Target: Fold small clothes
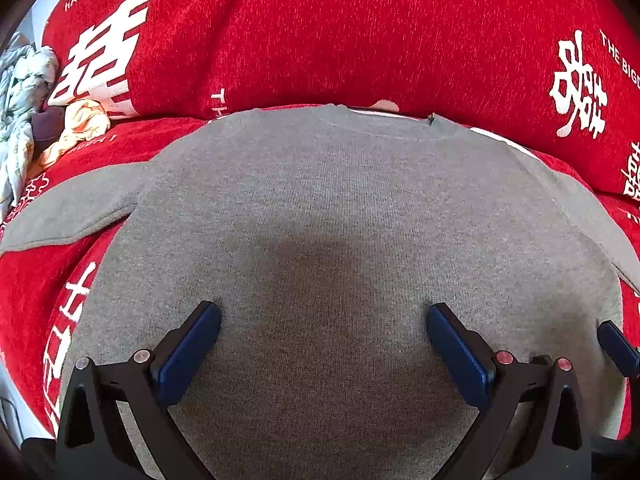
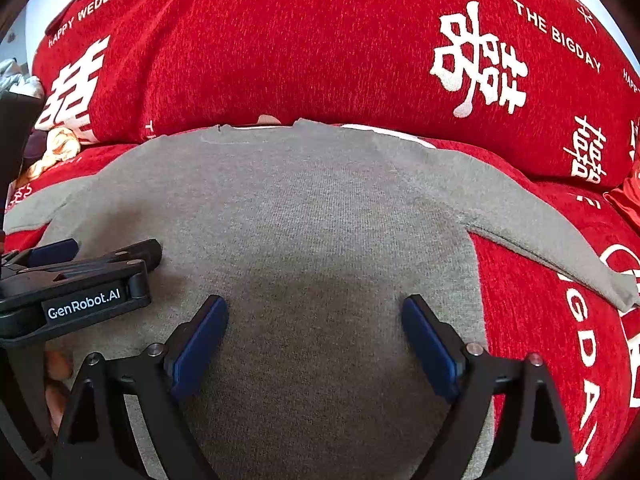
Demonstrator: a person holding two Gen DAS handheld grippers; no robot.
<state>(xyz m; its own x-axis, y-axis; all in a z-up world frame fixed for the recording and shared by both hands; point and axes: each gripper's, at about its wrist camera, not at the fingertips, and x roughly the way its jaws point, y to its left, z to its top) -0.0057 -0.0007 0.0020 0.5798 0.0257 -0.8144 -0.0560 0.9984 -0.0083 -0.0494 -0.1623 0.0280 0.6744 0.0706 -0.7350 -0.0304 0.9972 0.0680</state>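
Left wrist view: left gripper [image 1: 324,316] spread wide over a grey sweater [image 1: 340,220] lying flat on a red cover [image 1: 320,32], sleeves out sideways. Right gripper [image 2: 316,310] likewise spread, gripping nothing, beside the left one above the sweater's lower part.

We see a sweater [image 1: 340,240] spread flat on a sofa seat [image 1: 36,280], its neckline toward the backrest cushions [image 1: 320,32] behind it and a sleeve [image 2: 540,232] stretched out to each side. Our left tool [image 1: 324,344] and right tool [image 2: 316,340] hang side by side over the sweater's near half. A heap of clothes [image 1: 24,100] lies far left, against the cushions.
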